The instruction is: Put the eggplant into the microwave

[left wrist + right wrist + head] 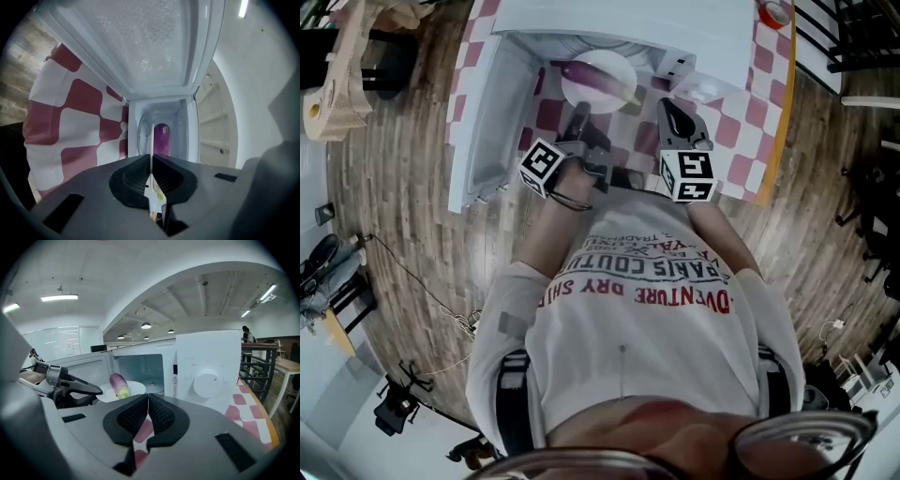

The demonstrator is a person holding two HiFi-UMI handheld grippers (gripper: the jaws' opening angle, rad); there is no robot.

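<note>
Eggplant [602, 80] is riding on plate [614, 64]; we are clamping left gripper [581, 112] jaws on its rim, likely to slide both into open microwave [675, 64]. Right gripper [673, 111] jaws are sitting together, empty.

- Red-and-white checked cloth [741, 141] spread over the worktop [781, 122], hanging over its near edge in the left gripper view [70, 122].
- Orange-brown strip along the worktop's right border.
- Small red roll [774, 13] on the cloth at the far right corner, possibly tape; too small to be sure.
- Wood-plank floor [403, 187] all around.
- Pale wooden frame [347, 66] standing on the floor, far left.
- Black railing [853, 37] beyond the worktop's right side.
- Thin cable [412, 277] trailing across the planks, left.
- Black stand [398, 403] low at the left.
- Strip light [59, 298] on the white ceiling.
- Distant person [247, 336] behind the railing.
</note>
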